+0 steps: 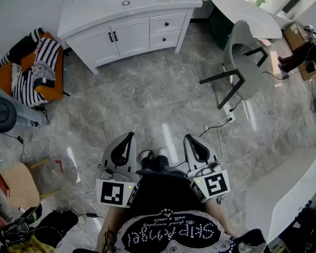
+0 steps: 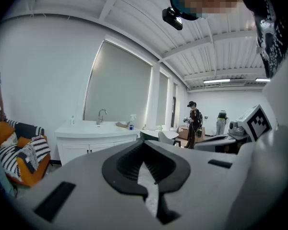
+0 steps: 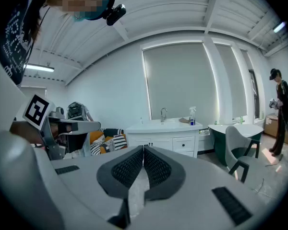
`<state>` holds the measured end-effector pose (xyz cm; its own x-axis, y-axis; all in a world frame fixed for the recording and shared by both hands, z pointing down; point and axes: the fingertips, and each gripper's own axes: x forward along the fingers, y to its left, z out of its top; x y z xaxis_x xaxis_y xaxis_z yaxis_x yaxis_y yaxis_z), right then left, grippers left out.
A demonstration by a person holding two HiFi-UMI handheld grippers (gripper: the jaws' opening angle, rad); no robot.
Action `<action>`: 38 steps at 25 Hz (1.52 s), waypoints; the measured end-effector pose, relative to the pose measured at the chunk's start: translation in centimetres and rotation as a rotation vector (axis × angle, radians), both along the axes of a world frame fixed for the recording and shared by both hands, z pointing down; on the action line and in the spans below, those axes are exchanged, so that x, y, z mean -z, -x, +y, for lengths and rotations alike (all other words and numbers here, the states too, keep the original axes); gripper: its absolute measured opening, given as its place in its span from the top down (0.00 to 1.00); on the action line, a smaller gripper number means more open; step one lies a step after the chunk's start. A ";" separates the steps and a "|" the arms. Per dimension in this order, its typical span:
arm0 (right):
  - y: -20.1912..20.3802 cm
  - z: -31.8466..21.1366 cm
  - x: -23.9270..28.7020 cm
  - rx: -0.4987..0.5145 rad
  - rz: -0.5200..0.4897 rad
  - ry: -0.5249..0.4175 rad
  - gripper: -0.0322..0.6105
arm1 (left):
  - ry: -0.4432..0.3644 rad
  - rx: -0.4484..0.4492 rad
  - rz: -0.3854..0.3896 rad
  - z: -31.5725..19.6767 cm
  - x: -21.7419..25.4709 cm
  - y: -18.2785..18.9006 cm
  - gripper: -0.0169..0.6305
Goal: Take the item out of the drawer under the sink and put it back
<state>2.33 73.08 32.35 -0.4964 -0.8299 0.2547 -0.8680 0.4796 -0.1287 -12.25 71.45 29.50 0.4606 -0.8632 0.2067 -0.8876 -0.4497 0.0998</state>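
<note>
The white sink cabinet [image 1: 127, 16] stands across the room, with two doors and two small drawers [image 1: 167, 30] at its right, all closed. Whatever the drawers hold is hidden. Both grippers are held low in front of the person, far from the cabinet and aimed toward it. My left gripper [image 1: 129, 137] has its jaws together with nothing between them, as the left gripper view [image 2: 144, 145] confirms. My right gripper [image 1: 190, 139] is likewise shut and empty [image 3: 143, 150]. The cabinet [image 3: 165, 133] shows beyond the right jaws, faucet on top.
A grey chair [image 1: 242, 57] and a round white table [image 1: 242, 9] stand right of the cabinet. An orange armchair with striped cushions [image 1: 34, 67] sits at the left. Cables and a power strip [image 1: 226, 120] lie on the tiled floor. Another person [image 3: 281, 109] stands far off.
</note>
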 end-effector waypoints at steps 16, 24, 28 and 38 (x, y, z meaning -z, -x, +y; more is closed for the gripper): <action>-5.0 -1.0 1.1 0.022 0.018 -0.065 0.92 | -0.027 -0.028 0.022 -0.2 0.6 -6.2 0.97; -5.0 -2.2 1.8 0.040 -0.066 -0.094 0.92 | -0.055 -0.004 0.046 -1.7 2.0 -7.1 0.97; -3.5 -3.4 2.1 0.041 -0.077 -0.094 0.92 | -0.067 -0.003 0.068 -3.0 2.6 -6.4 0.97; -0.8 -8.5 2.5 -0.013 -0.050 -0.069 0.92 | -0.057 0.003 0.059 -8.4 2.5 -0.2 0.97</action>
<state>3.16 64.59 29.84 -0.4959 -0.8512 0.1720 -0.8676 0.4774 -0.1393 -12.01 63.01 26.96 0.4677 -0.8743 0.1294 -0.8823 -0.4533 0.1265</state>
